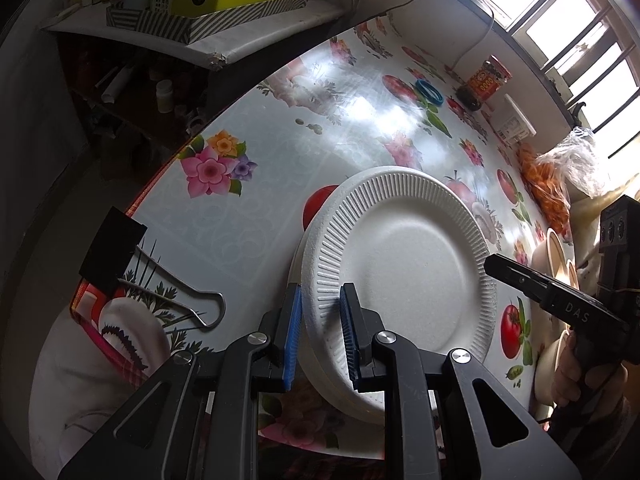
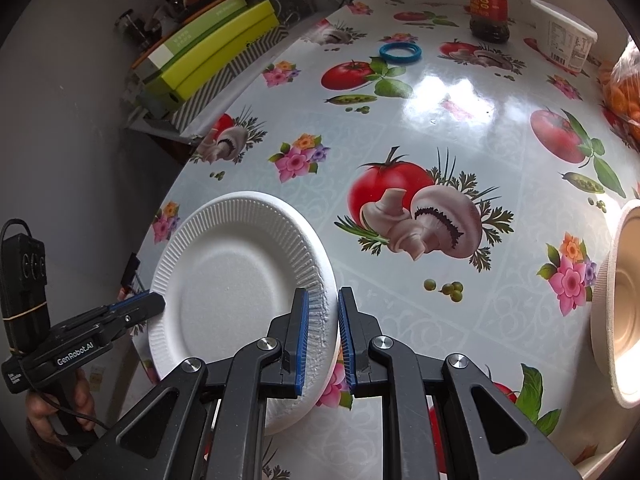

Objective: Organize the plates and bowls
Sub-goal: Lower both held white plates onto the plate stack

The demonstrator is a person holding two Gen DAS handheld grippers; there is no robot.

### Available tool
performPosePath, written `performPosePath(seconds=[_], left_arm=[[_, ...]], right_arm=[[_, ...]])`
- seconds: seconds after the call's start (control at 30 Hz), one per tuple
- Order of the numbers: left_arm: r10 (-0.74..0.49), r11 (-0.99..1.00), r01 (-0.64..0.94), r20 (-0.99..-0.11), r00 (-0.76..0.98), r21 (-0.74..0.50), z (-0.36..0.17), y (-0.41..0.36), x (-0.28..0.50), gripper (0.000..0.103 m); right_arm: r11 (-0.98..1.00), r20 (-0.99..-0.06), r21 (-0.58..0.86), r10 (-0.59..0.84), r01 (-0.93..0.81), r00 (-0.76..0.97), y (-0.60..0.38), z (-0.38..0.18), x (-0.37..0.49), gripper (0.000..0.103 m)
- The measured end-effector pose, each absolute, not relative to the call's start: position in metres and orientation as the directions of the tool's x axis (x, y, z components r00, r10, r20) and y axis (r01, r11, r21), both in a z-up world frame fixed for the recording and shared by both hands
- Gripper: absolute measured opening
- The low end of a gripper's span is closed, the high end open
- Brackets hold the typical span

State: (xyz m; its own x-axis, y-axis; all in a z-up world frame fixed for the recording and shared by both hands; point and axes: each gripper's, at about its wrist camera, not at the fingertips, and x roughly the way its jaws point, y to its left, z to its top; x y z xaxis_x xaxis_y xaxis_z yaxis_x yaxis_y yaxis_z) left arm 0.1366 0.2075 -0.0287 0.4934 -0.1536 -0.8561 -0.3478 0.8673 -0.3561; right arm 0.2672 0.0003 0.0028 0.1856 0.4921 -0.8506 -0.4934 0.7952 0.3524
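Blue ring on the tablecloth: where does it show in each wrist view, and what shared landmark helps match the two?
Left wrist: the blue ring lies upper right of centre, far beyond the white plate.
Right wrist: the blue ring lies top centre, beside a printed tomato.
Shared landmark: the red-labelled sauce jar stands just right of the ring in both views.

Bare tablecloth (image 2: 460,120) between plate (image 2: 224,280) and jar (image 2: 486,4)
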Motion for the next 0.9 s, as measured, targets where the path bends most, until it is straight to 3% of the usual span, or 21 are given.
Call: performPosePath(seconds=[0.9], left_arm=[[-0.098, 0.892, -0.341, -0.863, 0.495, -0.297, -0.0317, 0.2059, 0.1340, 0.022]], right_arm=[[0.806, -0.851, 0.317, 0.474, -0.499, 0.225, 0.0032, 0.0036, 0.2643, 0.015]])
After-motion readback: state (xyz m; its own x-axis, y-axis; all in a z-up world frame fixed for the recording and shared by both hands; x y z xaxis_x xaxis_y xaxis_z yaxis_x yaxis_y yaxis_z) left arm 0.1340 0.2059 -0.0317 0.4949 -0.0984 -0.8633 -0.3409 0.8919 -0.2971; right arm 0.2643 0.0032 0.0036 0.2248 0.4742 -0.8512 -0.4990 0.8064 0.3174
